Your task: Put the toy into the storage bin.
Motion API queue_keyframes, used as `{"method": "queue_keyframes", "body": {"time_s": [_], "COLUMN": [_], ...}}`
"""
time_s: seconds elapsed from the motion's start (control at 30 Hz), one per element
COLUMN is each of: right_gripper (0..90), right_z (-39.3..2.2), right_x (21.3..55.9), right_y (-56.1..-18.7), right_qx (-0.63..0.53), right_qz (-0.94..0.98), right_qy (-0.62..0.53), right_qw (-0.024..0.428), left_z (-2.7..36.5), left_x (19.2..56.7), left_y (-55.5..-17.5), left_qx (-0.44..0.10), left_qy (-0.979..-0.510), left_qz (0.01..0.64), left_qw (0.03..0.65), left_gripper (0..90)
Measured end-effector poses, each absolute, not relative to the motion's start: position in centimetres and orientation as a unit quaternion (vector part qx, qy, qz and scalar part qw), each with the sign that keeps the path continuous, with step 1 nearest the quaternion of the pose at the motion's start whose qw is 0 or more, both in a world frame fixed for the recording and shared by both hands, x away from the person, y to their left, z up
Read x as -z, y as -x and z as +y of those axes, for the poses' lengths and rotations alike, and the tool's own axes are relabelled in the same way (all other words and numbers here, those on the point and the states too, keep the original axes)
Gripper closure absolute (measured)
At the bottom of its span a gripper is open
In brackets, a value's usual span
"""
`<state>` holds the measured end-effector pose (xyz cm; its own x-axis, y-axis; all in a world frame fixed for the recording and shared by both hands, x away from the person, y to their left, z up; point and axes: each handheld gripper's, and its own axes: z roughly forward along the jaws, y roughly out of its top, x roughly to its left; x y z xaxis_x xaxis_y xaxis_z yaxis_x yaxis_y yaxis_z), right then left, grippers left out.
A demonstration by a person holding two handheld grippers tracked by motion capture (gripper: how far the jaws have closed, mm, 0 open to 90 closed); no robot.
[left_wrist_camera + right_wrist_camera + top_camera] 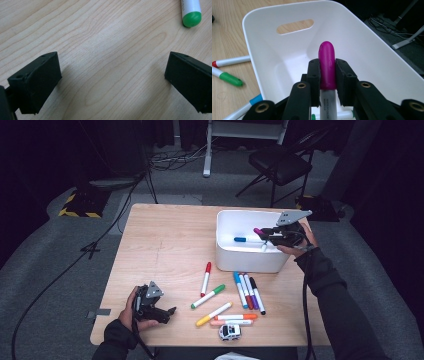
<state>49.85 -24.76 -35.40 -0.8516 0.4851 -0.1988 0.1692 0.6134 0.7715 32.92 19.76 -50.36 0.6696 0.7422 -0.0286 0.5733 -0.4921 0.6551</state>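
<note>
Over the white bin (247, 257), right claw (327, 67) clenching magenta marker (327, 65), left claw (112, 75) released

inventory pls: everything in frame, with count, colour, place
table: 1, light wood, centre of the high view
bin: 1, white, right half of the table
blue-capped marker: 1, lying inside the bin
magenta-capped marker: 1, clamped in the right claw over the bin
loose markers: 9 on the table in front of the bin; red cap, green, yellow, orange, one pale, a row of four with a blue cap at its left
toy car: 1, white, near table edge
folding chair: 1, black, floor behind the table
left claw: jaws apart over bare wood, near left corner
right claw: shut on the marker
</note>
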Motion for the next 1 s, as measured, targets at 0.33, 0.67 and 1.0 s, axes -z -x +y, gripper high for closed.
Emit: {"method": "queue_keyframes", "body": {"time_s": [0.33, 0.67, 1.0], "right_gripper": [75.3, 75.3, 72.8], "right_z": [-25.6, -25.7, -26.9], "right_x": [36.3, 37.0, 37.1], "right_y": [-49.1, -48.8, -48.6], "right_qx": [-0.391, -0.381, -0.387], "right_qz": [0.884, 0.892, 0.888], "right_qy": [-0.181, -0.176, -0.186], "right_qw": [0.18, 0.168, 0.165], "left_z": [19.8, 19.8, 19.8], "left_x": [50.4, 50.4, 50.4], "left_y": [-32.9, -32.9, -32.9], "left_qx": [-0.13, -0.13, -0.13], "left_qy": [-0.854, -0.854, -0.854], "left_qz": [0.385, 0.385, 0.385], "left_qw": [0.325, 0.324, 0.325], "left_gripper": [0.9, 0.9, 0.9]}}
